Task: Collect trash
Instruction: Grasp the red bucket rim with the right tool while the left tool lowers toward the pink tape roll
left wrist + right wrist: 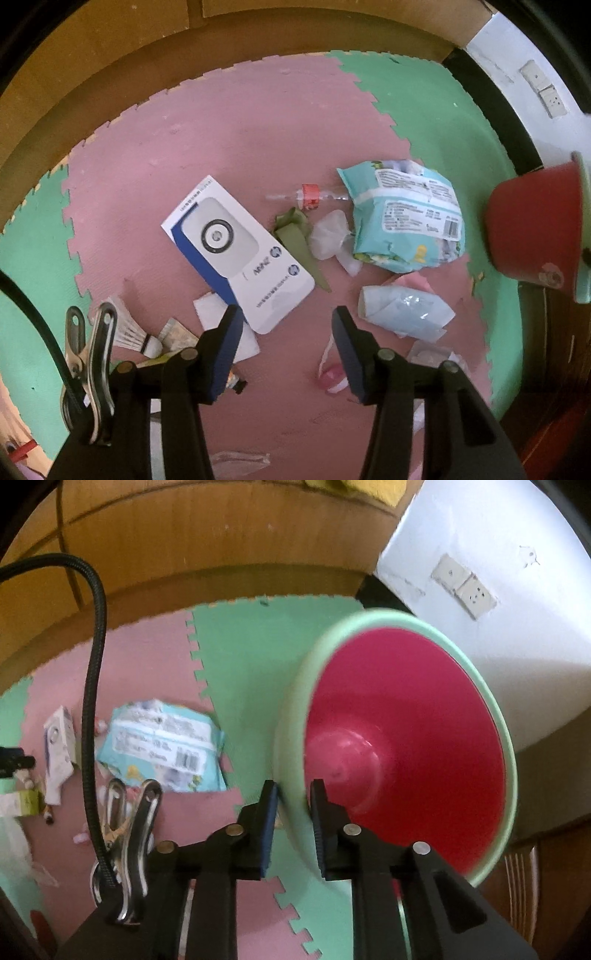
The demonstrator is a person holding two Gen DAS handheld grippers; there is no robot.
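Your right gripper (293,794) pinched the bin (406,716) rim, apparently; left gripper (286,319) hung wide above the box (236,251).

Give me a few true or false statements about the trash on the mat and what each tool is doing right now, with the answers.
1. The right tool grips the bin by its rim. True.
2. The bin is full of trash. False: its red inside is empty.
3. The left tool holds the white box. False: it hangs open, holding nothing.
4. A blue wipes pack lies on the mat. True.
5. A shuttlecock lies on the mat. True.
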